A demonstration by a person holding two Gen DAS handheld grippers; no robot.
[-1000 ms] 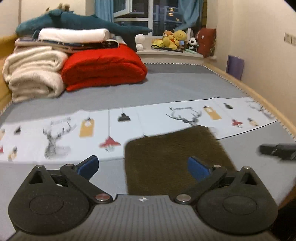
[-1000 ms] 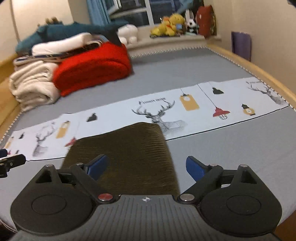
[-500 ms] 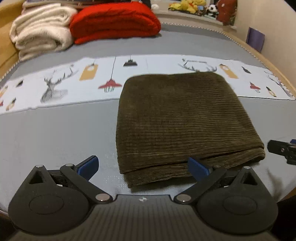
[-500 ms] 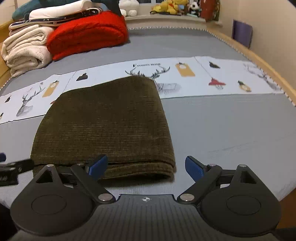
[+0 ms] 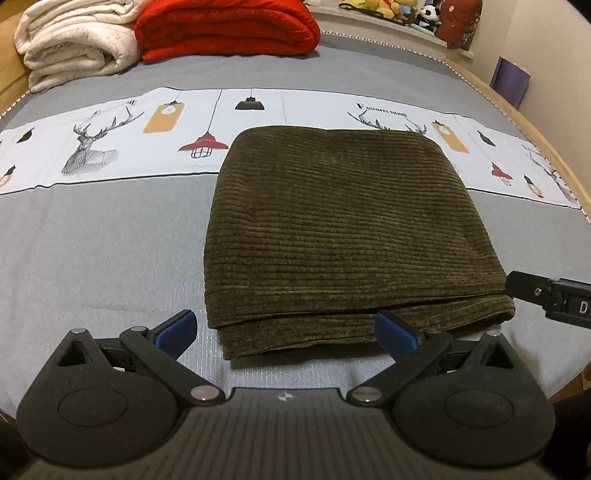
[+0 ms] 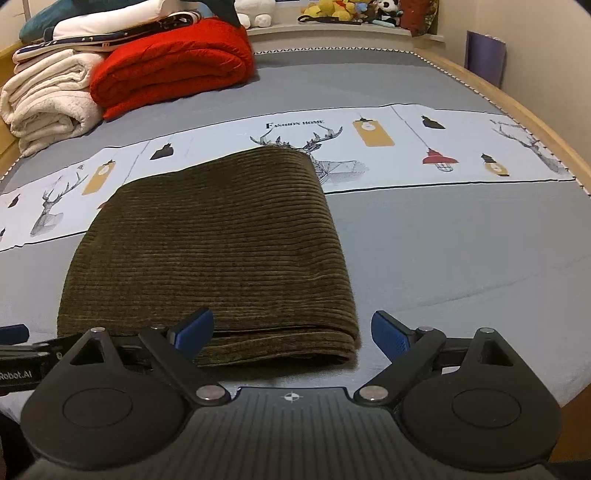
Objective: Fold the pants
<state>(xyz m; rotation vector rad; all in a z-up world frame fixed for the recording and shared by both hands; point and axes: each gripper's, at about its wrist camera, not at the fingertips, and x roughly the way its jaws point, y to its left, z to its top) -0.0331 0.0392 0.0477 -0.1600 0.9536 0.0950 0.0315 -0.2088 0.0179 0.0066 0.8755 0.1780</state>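
I have the dark olive-green corduroy pants [image 5: 347, 229] lying folded into a thick rectangle on the grey bed [image 5: 96, 251]. Their far edge overlaps the pale printed strip of fabric with deer and hanging lamps [image 5: 110, 147] that runs across the bed, and their near edge shows stacked layers, the lower one sticking out a little beyond the top one.

My left hand-held gripper [image 5: 284, 330] sits low at the near edge of the pants with its blue-tipped fingers [image 5: 175, 328] spread wide and nothing between them; its left finger is over bare grey sheet, its right one over the near hem. In its view, the black body of the other tool pokes in at the right, close beside the pants' near right corner.

My right hand-held gripper [image 6: 293, 332] is likewise spread and empty, straddling the near right corner of the pants [image 6: 214, 243]: one finger over the cloth, the other over the sheet.

At the far end of the bed I see a folded red quilt [image 6: 173, 70] touching a rolled cream blanket [image 6: 48, 99], with stuffed toys [image 6: 343, 7] on the sill behind.
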